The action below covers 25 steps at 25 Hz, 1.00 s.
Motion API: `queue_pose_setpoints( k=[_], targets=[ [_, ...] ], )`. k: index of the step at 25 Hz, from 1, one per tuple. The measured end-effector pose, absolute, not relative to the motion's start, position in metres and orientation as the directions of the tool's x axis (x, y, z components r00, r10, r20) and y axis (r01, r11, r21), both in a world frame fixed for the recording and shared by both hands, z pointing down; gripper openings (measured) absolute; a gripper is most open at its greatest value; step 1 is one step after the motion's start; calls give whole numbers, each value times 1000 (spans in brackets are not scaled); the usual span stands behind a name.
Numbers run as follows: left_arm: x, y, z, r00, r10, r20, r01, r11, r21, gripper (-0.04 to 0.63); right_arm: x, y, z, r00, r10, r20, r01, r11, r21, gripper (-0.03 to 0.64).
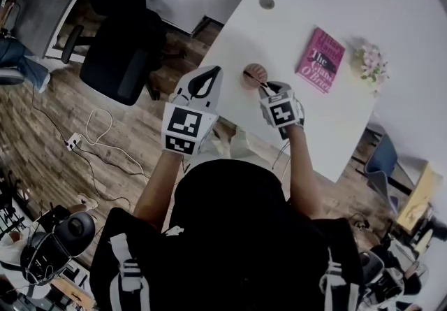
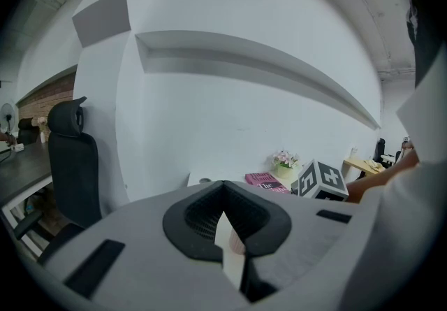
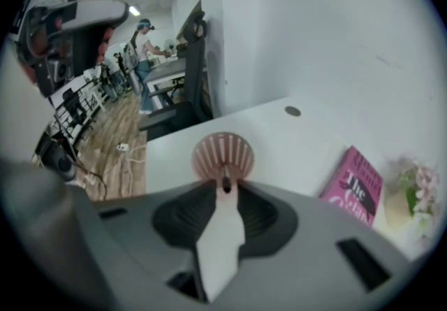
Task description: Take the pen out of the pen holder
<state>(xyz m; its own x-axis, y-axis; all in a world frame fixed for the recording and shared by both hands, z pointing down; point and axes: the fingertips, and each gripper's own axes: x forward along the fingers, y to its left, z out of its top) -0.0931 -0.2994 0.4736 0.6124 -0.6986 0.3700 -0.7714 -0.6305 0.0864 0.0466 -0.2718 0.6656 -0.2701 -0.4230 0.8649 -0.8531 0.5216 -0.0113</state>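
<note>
Nearby, pink book (image 1: pixel 320 60), flowers (image 1: pixel 371 63), right gripper (image 1: pixel 264 86) clamping pen (image 1: pixel 253 77), left gripper (image 1: pixel 208 77) jaws together.

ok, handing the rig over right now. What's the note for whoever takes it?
Right gripper: shut on the end of the pen, right at the mouth of the pink pen holder.
Left gripper: shut, nothing in it, held at the edge of the white table, left of the holder.
Holder stands on the table; a pink book and flowers lie beyond it.
Done: pen gripped.
Left: draw the pen clear of the holder. It looks not yet out; how deep it sits cannot be told.
</note>
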Motion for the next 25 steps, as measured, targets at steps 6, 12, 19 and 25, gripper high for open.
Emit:
queue_pose_setpoints(
  k=[6, 12, 19, 25],
  targets=[
    [-92, -298, 477, 602, -705, 376, -780, -620, 87, 15, 45, -274, 665, -284, -430, 857, -849, 528, -17, 87],
    [-93, -297, 477, 588, -716, 376, -792, -605, 85, 15, 42, -279, 659, -293, -442, 848, -843, 538, -12, 66],
    [-95, -296, 478, 572, -727, 379, -804, -589, 82, 15, 38, -284, 653, -314, -446, 838, -842, 539, -28, 66],
    [-98, -295, 479, 560, -735, 382, -813, -577, 79, 15, 28, -301, 646, -331, -482, 811, -838, 546, -18, 66]
  ],
)
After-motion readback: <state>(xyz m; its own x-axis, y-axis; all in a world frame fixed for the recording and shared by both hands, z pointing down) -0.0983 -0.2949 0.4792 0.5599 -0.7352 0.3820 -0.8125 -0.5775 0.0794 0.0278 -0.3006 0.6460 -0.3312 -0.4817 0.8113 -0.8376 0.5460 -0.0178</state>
